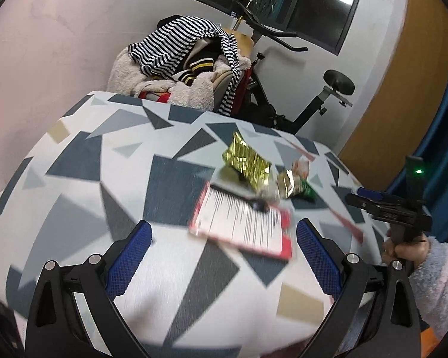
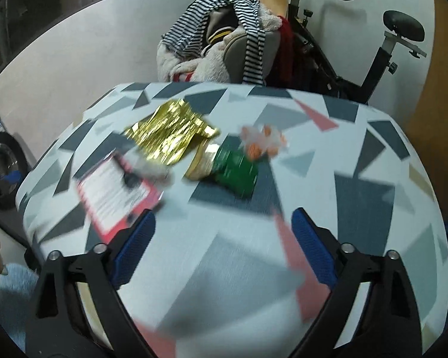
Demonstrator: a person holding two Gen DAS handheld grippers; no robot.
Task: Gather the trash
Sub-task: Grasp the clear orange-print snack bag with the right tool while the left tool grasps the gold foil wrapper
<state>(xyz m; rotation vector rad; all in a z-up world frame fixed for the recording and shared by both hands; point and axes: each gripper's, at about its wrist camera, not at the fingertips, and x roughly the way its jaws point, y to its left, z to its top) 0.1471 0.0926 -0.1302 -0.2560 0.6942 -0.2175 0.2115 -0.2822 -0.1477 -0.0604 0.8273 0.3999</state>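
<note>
- A crinkled gold foil wrapper point(image 2: 170, 134), a green packet point(image 2: 237, 173) and a red-bordered printed card point(image 2: 116, 192) lie clustered mid-desk point(image 2: 358, 179).
- Left claw point(image 1: 221, 256) and right claw point(image 2: 222, 246) are both spread, empty, above the desk.

We see a table point(image 2: 358, 197) under a cloth of grey, white and pink triangles. On it, a gold foil wrapper point(image 2: 171, 131) lies mid-table; touching its near edge, a red-bordered printed card point(image 2: 116, 194); just right of the wrapper, a green packet point(image 2: 237, 173) and an orange-spotted clear wrapper point(image 2: 262, 143).
</note>
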